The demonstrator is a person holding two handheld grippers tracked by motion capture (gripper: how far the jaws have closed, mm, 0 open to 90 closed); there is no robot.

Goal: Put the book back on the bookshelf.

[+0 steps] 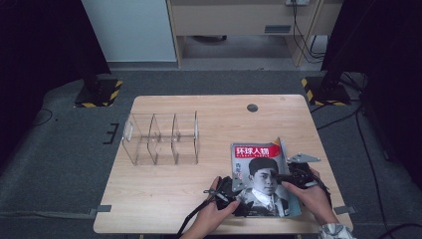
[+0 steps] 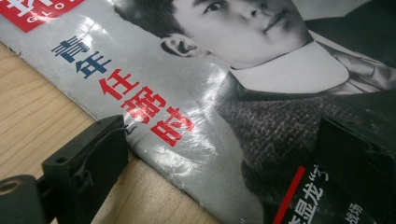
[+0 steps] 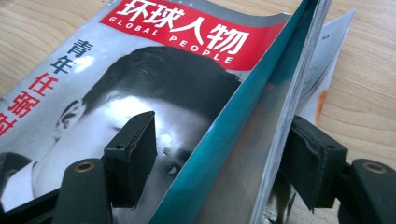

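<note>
Lying flat near the front right edge of the wooden counter (image 1: 164,189), a magazine (image 1: 259,179) with a red title band and a portrait cover is being worked on by both tongs. The left tongs (image 1: 230,195) are being held over the magazine's left edge, near its lower corner; in the left gripper view the jaws are standing wide apart, one above the bare counter just off that edge and the other above the cover, with nothing pinched between them. The right tongs (image 3: 219,163) are being held astride the raised right-hand edge of the cover (its teal underside is showing), with one jaw over the portrait and the other beyond the lifted pages; the pads are standing clear of the paper, so nothing is being gripped. A clear acrylic divider rack (image 1: 161,138) is standing well apart, toward the counter's left.
</note>
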